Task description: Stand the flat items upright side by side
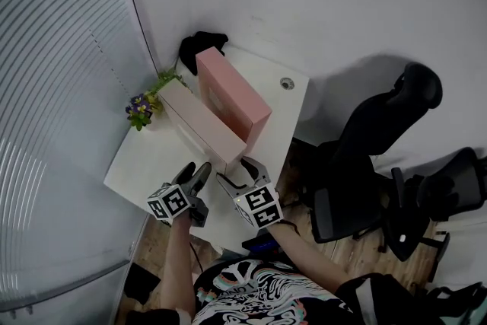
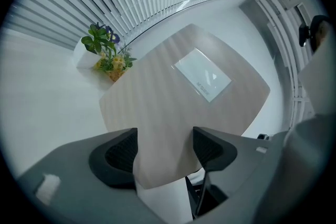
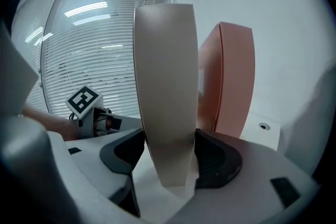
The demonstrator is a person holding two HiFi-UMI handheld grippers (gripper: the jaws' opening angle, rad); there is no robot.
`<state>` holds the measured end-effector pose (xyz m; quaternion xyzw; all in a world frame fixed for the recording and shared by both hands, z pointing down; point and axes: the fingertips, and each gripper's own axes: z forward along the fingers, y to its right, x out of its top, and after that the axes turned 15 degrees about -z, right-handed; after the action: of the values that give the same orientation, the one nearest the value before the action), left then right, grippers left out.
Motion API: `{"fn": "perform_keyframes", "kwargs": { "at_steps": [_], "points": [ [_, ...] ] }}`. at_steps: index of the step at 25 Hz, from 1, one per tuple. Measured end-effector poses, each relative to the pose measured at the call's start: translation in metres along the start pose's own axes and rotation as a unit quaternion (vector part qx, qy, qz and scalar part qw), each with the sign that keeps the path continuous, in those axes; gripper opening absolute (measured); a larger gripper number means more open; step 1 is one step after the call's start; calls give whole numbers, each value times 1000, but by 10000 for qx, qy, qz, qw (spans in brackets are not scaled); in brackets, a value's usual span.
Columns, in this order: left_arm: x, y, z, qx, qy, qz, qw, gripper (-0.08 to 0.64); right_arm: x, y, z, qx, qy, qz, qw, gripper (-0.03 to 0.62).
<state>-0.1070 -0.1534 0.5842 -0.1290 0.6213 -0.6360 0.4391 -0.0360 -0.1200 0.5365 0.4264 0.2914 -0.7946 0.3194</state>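
Note:
A pale beige flat box [image 1: 199, 119] stands on its long edge on the white desk [image 1: 144, 164], against a taller pink box [image 1: 232, 95] that is also upright. In the right gripper view the beige box's narrow end [image 3: 165, 71] rises between the jaws, both pads against it, and the pink box [image 3: 233, 81] stands just behind to the right. My right gripper [image 1: 237, 173] [image 3: 169, 144] is shut on that end. The left gripper [image 1: 196, 177] [image 2: 165, 139] comes from the left; the labelled broad face [image 2: 173, 97] fills its view, its lower corner between the two pads and touching both.
A small pot of flowers [image 1: 144, 104] [image 2: 105, 52] stands at the desk's left edge by the window blinds. A black object [image 1: 199, 48] lies at the back corner, and a cable hole [image 1: 287, 84] is near the right edge. Black office chairs [image 1: 380, 164] stand to the right.

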Motion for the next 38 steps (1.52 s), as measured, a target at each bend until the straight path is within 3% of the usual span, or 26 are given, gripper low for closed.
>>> {"fn": "perform_keyframes", "kwargs": {
  "at_steps": [8, 11, 15, 27, 34, 38],
  "points": [
    [7, -3, 14, 29, 50, -95, 9999, 314, -4, 8, -8, -23, 3, 150, 9999, 281],
    [8, -4, 17, 23, 53, -115, 9999, 314, -4, 11, -11, -42, 84, 162, 9998, 228],
    [9, -5, 21, 33, 63, -121, 9999, 314, -4, 12, -11, 16, 114, 180, 9998, 208],
    [18, -7, 27, 19, 93, -199, 9998, 311, -2, 13, -13, 228, 230, 261, 9991, 207],
    [36, -33, 18, 237, 466, -477, 9975, 305, -30, 46, -36, 213, 169, 355, 9990, 202],
    [42, -38, 20, 414, 518, -368, 9971, 305, -48, 70, -38, -20, -18, 409, 9992, 201]
  ]
}}
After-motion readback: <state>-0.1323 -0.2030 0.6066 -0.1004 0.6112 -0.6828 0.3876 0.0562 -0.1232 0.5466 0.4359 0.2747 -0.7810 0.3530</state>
